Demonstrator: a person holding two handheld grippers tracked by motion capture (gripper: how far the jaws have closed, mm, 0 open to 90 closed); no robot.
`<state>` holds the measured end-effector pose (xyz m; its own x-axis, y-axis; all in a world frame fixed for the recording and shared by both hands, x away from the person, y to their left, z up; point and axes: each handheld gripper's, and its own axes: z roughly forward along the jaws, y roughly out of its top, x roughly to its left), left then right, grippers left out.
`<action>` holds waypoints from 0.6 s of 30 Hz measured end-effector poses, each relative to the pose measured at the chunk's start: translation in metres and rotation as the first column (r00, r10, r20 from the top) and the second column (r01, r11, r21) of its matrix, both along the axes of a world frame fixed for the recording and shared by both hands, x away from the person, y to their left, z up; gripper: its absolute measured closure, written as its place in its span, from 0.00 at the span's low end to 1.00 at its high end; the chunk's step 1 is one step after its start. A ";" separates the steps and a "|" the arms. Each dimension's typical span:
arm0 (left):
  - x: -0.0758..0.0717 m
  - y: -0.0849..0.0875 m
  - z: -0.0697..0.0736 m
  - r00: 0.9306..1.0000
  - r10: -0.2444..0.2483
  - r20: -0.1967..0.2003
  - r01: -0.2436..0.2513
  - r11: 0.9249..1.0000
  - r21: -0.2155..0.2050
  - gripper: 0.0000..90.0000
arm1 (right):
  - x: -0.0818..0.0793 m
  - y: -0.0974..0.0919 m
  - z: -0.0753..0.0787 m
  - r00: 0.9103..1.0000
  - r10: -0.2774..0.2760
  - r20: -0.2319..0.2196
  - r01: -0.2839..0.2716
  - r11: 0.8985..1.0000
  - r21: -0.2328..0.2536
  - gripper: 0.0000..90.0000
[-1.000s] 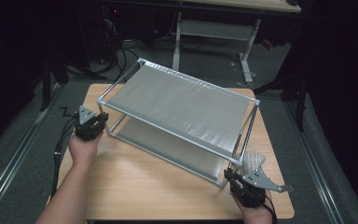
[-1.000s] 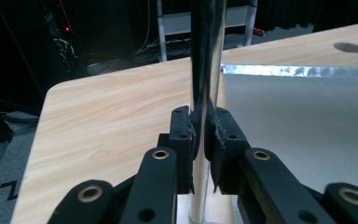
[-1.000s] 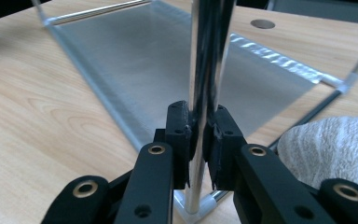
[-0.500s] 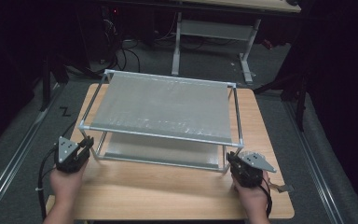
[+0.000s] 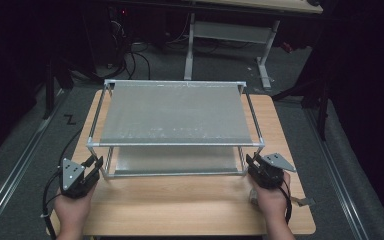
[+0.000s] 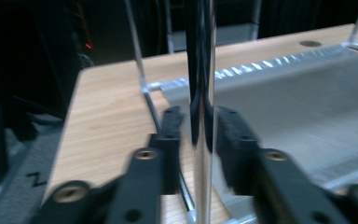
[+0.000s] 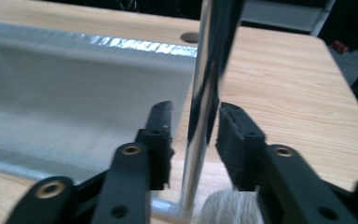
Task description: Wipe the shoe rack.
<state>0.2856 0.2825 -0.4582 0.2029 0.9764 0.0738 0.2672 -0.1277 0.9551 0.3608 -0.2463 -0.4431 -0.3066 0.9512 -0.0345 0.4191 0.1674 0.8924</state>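
A two-tier metal rack [image 5: 172,112] with mesh shelves stands square on the wooden table [image 5: 180,205]. My left gripper [image 5: 96,164] is at its near left leg. In the left gripper view the chrome leg [image 6: 200,93] stands upright between the jaws of the left gripper [image 6: 199,114], which have just been opening and leave thin gaps on both sides. My right gripper [image 5: 252,162] is at the near right leg. In the right gripper view that leg [image 7: 209,70] rises between the parted jaws of the right gripper [image 7: 196,112], which have just been opening too, untouched by the pads.
The rack covers most of the table, leaving a bare strip along the near edge. A cable hole [image 7: 189,37] sits in the tabletop beyond the lower shelf. A white desk frame [image 5: 230,35] and cables [image 5: 130,60] stand on the dark floor behind.
The rack has swung from a skewed, tilted pose to lie square on the table. Both hands came toward the near corners, and both pairs of jaws have parted from the legs.
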 end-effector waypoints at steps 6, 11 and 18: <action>-0.028 -0.007 -0.009 1.000 0.001 -0.023 0.000 1.000 0.011 0.66 | -0.037 -0.001 -0.005 0.998 -0.038 0.056 0.038 0.999 0.001 0.53; -0.033 -0.011 -0.017 0.997 -0.053 -0.059 0.052 0.998 -0.028 0.63 | -0.054 0.005 -0.014 0.999 0.001 0.044 -0.001 1.000 -0.016 0.50; -0.029 -0.034 -0.030 0.982 -0.168 -0.088 0.164 0.985 -0.047 0.57 | -0.059 0.029 -0.020 0.996 0.090 0.026 -0.089 0.995 -0.043 0.46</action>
